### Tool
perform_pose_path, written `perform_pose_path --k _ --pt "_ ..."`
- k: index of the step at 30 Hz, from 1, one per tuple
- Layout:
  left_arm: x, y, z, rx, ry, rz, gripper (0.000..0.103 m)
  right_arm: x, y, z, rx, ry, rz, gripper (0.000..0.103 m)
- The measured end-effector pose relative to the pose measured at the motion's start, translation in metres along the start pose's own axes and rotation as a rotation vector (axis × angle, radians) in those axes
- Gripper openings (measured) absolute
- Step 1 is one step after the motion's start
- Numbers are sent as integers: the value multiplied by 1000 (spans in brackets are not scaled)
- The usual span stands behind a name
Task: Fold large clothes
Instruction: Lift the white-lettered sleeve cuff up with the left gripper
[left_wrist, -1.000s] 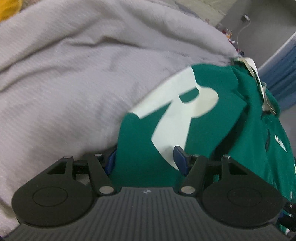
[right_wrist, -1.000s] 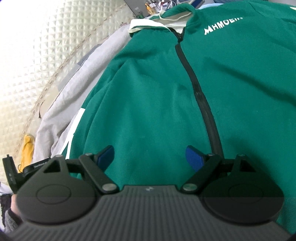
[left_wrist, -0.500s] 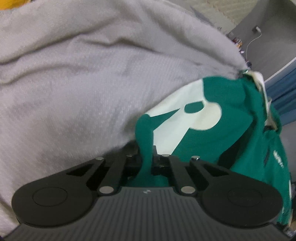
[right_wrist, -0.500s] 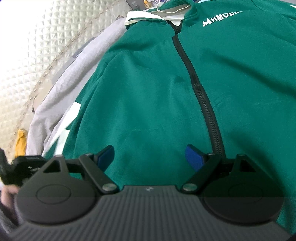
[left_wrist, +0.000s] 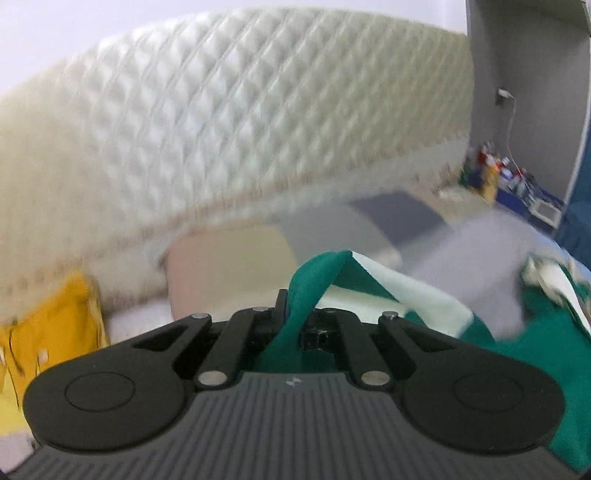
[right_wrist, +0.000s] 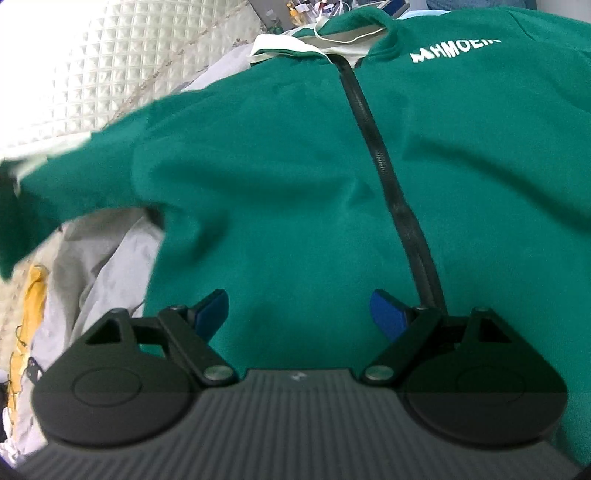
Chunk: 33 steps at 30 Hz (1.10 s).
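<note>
Left tongs (left_wrist: 295, 321) pinch the green jacket's (right_wrist: 295, 192) sleeve (right_wrist: 70, 184), stretched leftward from the body; right tongs (right_wrist: 299, 310) gape empty above its zipper-side front.

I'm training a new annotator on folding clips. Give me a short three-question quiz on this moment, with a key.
1. True or false: the left tool is shut on a fold of the green jacket.
2. What state is the right tool in? A) shut on the zipper B) open above the jacket front C) shut on the grey garment
3. Fill in: the jacket's black ______ runs down from the collar past the right tool's right-hand finger.

Key: 1 true; 2 B; 3 zipper. The grey garment lies under the jacket's lifted sleeve.
</note>
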<state>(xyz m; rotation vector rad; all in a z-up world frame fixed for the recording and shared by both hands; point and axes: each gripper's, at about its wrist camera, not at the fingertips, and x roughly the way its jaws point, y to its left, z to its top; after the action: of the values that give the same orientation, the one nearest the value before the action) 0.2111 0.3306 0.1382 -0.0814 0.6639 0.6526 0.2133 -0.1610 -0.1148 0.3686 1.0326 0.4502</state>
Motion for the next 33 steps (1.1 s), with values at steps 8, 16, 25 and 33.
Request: perform_pose_path --k 8,16,25,33 --pt "139 -31 7 31 96 64 6 20 3 20 -71 -39 2 86" --pt "206 -16 -40 -88 165 -24 7 52 6 32 -171 -57 2 85" --pt "131 48 -41 -425 -9 -211 76 49 2 31 -129 -57 0 85" --pt "62 91 -102 -521 -39 -321 76 33 16 20 -162 -77 -10 86"
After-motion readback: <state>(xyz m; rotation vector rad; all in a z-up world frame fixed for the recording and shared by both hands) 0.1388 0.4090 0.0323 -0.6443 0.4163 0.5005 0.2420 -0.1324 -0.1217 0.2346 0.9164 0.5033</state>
